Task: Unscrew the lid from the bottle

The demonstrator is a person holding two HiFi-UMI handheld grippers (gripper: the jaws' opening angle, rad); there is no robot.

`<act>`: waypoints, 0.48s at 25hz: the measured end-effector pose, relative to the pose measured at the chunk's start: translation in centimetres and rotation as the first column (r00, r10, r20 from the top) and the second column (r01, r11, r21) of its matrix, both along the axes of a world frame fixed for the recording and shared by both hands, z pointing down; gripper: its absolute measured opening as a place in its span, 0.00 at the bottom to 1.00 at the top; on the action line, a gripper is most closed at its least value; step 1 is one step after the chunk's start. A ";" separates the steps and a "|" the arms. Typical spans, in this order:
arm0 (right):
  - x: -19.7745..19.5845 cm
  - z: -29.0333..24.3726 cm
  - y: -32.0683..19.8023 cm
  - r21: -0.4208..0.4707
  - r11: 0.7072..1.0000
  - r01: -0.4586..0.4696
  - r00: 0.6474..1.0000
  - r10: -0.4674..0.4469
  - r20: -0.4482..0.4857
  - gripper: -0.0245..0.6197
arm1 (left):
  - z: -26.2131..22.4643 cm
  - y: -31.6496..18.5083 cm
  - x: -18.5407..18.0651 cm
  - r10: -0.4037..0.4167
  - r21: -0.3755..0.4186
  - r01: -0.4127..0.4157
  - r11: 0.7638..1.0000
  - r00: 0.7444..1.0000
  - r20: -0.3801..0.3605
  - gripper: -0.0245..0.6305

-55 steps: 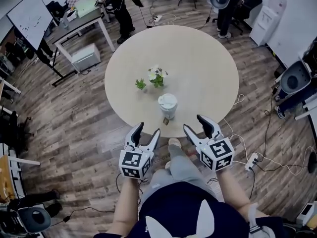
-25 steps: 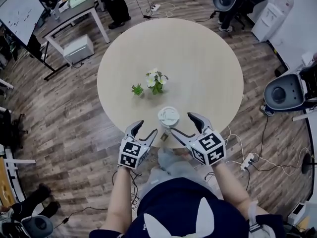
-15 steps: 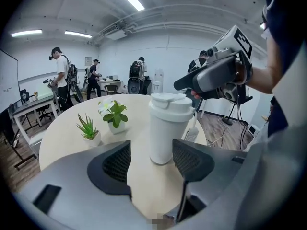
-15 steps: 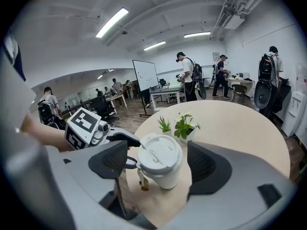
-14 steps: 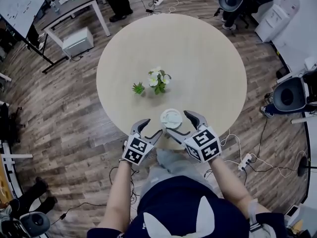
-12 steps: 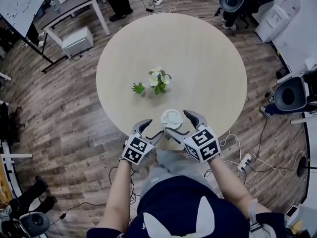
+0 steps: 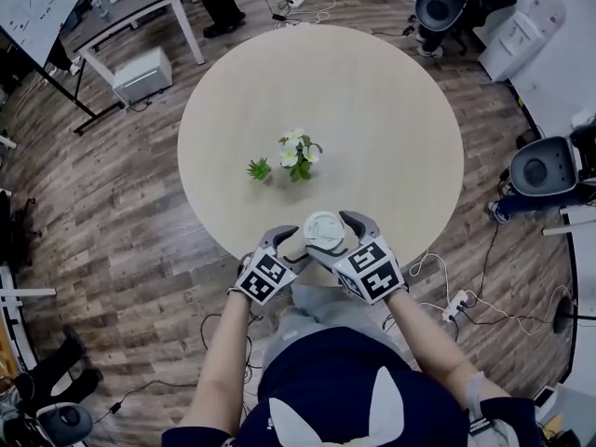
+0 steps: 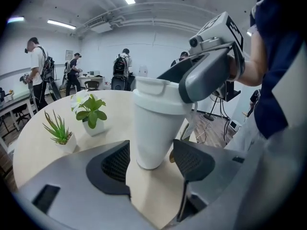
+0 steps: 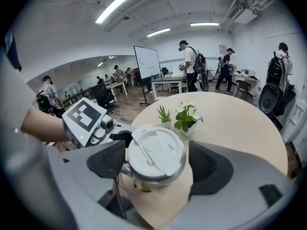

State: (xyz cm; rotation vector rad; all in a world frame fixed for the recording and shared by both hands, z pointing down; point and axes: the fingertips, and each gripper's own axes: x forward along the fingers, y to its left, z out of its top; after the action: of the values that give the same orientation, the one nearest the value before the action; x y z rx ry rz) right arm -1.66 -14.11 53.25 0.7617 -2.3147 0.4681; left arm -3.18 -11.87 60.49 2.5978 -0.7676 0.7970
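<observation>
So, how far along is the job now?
Nothing done yet: the lid sits on the bottle. In hand: the left gripper, jaws open, flanks the bottle's base; the right gripper, jaws just opened wider, flanks the lid, not gripping. Remaining: grip both, unscrew, lift off.

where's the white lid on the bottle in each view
Head view: lid lower centre, by the table's near edge.
Left gripper view: lid centre, atop the bottle, seen side-on.
Right gripper view: lid lower centre, seen from above.
Shared landmark: flowering pot plant beyond it.
</observation>
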 end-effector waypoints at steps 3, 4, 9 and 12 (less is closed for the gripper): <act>-0.1 0.5 -0.1 -0.005 1.000 0.002 1.000 -0.002 -0.028 0.65 | 0.1 0.0 0.7 0.036 -0.009 -0.036 0.999 0.999 -0.020 0.48; -0.1 0.6 -0.1 -0.003 1.000 0.000 0.999 -0.001 -0.032 0.65 | 0.2 0.1 1.0 0.045 -0.009 -0.046 0.999 0.999 -0.025 0.47; -0.1 0.7 -0.1 -0.005 1.000 -0.011 1.000 0.011 -0.017 0.65 | 0.7 -0.5 2.2 0.030 0.032 -0.030 0.999 1.000 0.000 0.51; -0.1 0.7 -0.1 -0.003 1.000 -0.015 1.000 0.015 -0.014 0.65 | 0.8 -0.6 2.4 0.015 0.052 -0.015 0.999 1.000 -0.001 0.52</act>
State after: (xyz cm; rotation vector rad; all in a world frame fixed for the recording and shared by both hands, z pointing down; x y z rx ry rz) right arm -1.74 -14.26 53.99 0.7790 -2.2958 0.4719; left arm -0.83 -12.48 61.29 2.6527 -0.7795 0.7893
